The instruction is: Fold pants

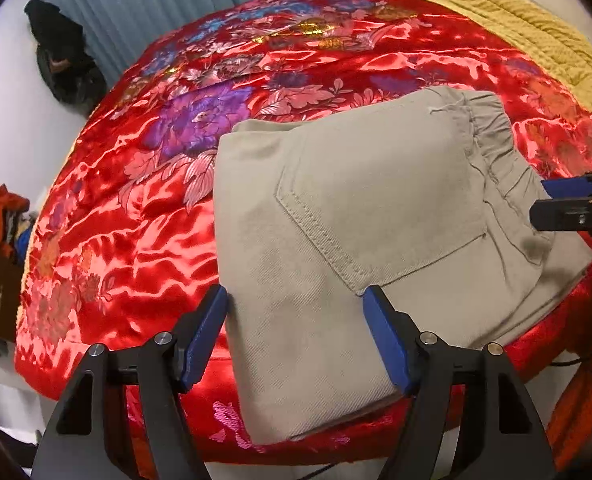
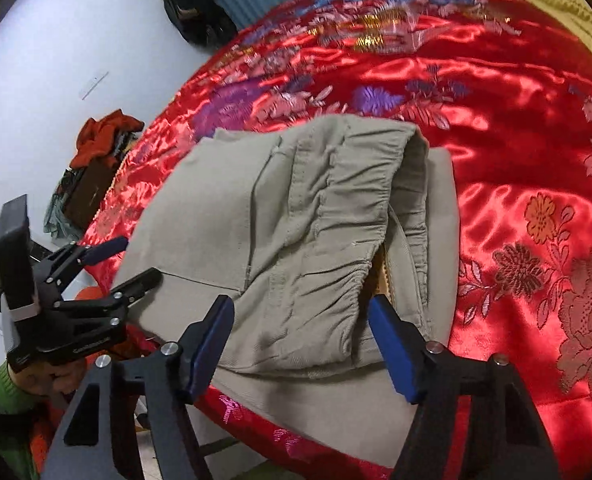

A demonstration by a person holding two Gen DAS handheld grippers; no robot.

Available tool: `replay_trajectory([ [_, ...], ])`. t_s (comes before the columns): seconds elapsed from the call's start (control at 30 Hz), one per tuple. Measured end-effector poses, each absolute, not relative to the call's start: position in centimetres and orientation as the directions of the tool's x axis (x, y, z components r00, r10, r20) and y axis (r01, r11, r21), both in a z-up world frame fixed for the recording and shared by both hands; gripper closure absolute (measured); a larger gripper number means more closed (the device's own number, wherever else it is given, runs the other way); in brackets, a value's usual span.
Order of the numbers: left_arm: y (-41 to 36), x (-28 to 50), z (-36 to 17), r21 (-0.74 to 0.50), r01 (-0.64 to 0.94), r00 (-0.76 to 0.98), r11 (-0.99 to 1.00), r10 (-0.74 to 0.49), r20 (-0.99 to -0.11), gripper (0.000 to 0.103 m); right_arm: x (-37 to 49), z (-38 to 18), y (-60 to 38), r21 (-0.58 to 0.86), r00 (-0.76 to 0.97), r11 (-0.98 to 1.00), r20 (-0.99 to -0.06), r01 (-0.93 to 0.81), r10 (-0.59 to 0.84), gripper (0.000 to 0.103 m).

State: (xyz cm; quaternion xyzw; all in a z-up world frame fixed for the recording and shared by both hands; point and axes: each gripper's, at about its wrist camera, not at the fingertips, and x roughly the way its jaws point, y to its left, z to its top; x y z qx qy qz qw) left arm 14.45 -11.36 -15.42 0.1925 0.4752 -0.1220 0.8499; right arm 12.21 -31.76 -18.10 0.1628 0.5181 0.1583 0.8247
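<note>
Folded pants (image 1: 359,240) lie on the bedspread (image 1: 136,220) near the bed's front edge, waistband (image 2: 335,216) to the right, pocket (image 1: 375,216) on top. Left gripper (image 1: 296,304) sits at the front-left corner of the pants, jaws spread, fabric between them. Right gripper (image 2: 299,312) is at the waistband end, jaws also apart, possibly touching cloth. A blanket (image 1: 515,20) lies behind, at the far right. A clothes pile (image 2: 104,132) sits left of the bed.
</note>
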Motion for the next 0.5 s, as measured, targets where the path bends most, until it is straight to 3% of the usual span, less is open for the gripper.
replay_trajectory([
  [0.1,-11.1,15.0,-15.8,0.197,0.386,0.512,0.901,-0.032,-0.858,0.030,12.7,-18.4,-31.4,0.406,0.395,0.907,-0.820,-0.109,0.415,0.037],
  [0.17,-11.1,15.0,-15.9,0.196,0.383,0.511,0.903,-0.030,-0.859,0.030,13.0,-18.5,-31.1,0.385,0.384,0.915,-0.832,-0.120,0.400,0.049],
  [0.2,-11.1,15.0,-15.9,0.196,0.381,0.510,0.904,-0.028,-0.859,0.030,13.1,-18.5,-30.9,0.356,0.380,0.927,-0.846,-0.123,0.375,0.058],
  [0.23,-11.1,15.1,-15.7,0.190,0.379,0.506,0.906,-0.032,-0.862,0.030,13.2,-18.3,-30.7,0.306,0.384,0.943,-0.862,-0.127,0.331,0.077],
  [0.3,-10.8,15.0,-15.0,0.157,0.377,0.497,0.913,-0.056,-0.866,0.030,12.9,-17.3,-30.8,0.284,0.401,0.948,-0.859,-0.146,0.319,0.092],
  [0.5,-11.3,13.7,-13.0,0.133,0.406,0.540,0.904,-0.120,-0.833,0.029,10.8,-13.2,-33.9,0.316,0.509,0.938,-0.790,-0.143,0.343,0.095],
])
